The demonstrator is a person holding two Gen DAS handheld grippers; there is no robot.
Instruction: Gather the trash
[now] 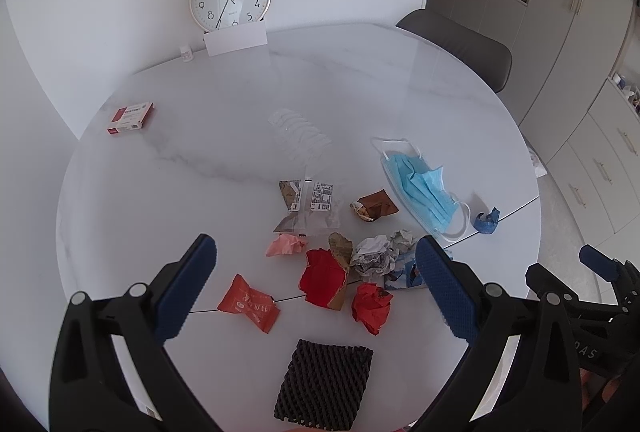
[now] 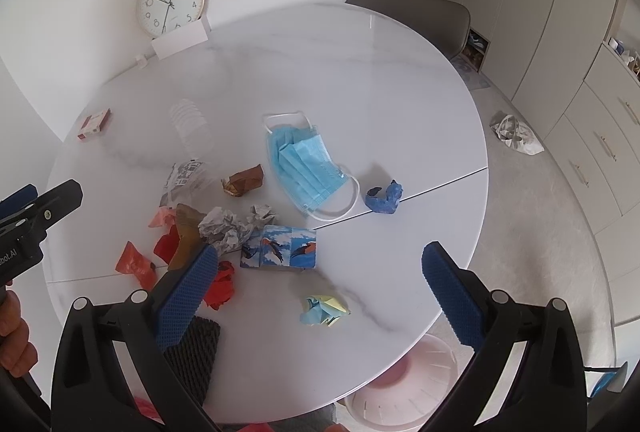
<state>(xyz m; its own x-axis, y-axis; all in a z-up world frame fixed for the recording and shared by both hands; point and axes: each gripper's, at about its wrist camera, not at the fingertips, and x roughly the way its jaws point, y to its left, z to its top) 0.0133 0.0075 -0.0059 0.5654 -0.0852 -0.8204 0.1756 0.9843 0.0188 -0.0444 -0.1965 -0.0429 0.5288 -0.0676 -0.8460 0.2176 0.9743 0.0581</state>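
Trash untouched; both grippers gape empty

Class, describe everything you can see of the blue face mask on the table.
The face mask is a light blue pleated surgical type, seemingly thin nonwoven fabric, with white ear loops at both ends. It lies flat and somewhat rumpled on the white marble-look table, diagonal to the view, apart from the other litter. Neither gripper touches it.
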